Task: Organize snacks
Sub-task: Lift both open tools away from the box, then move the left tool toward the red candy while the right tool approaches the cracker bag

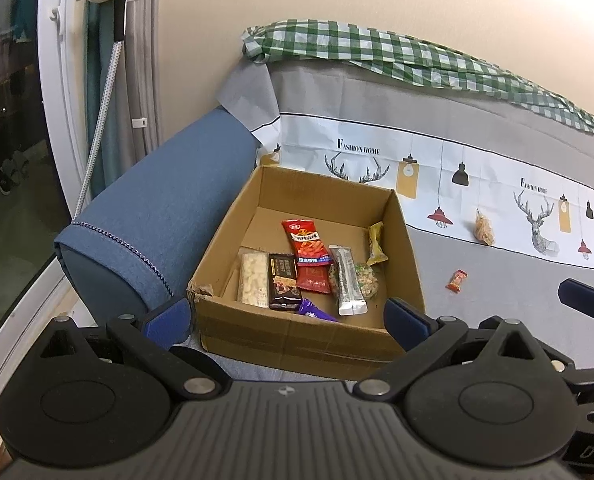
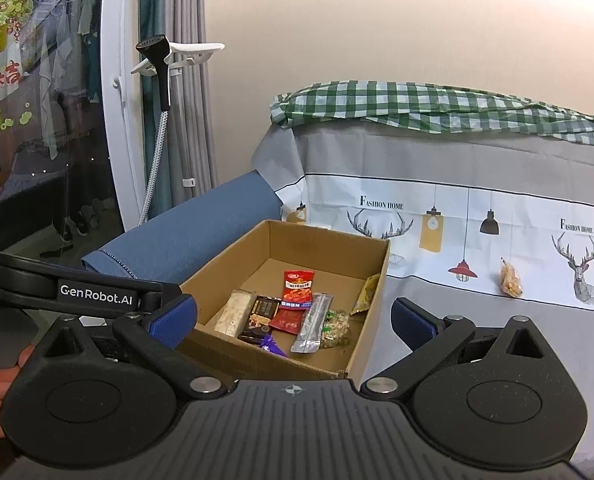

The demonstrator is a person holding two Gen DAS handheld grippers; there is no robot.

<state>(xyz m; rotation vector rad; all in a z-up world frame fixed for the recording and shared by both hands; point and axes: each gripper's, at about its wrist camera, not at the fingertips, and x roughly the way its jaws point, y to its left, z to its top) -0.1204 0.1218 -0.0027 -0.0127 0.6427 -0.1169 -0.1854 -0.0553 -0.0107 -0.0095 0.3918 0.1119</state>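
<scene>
An open cardboard box (image 1: pixel 305 344) sits on the grey sofa cover, against the blue armrest (image 1: pixel 165 220). Inside lie a red packet (image 1: pixel 307 254), a silver sachet (image 1: pixel 349 280), a dark chocolate bar (image 1: pixel 284 282), a pale nut bar (image 1: pixel 253 278) and several other snacks. Two snacks lie loose to the right of the box: a small red candy (image 1: pixel 456 281) and an orange bag (image 1: pixel 484 227). My left gripper (image 1: pixel 288 322) hovers open at the box's near wall, holding nothing. My right gripper (image 2: pixel 293 322) is also open and empty, near the box (image 2: pixel 371 320). It sees the orange bag (image 2: pixel 511 278) too.
The sofa back carries a printed deer-and-lamp cover (image 1: pixel 417 160) with a green checked cloth (image 1: pixel 377 56) on top. A glass door (image 2: pixel 49 140) and curtain stand to the left. A steamer head on a hose (image 2: pixel 163 76) hangs near the wall. A hand (image 2: pixel 1 392) shows at the lower left.
</scene>
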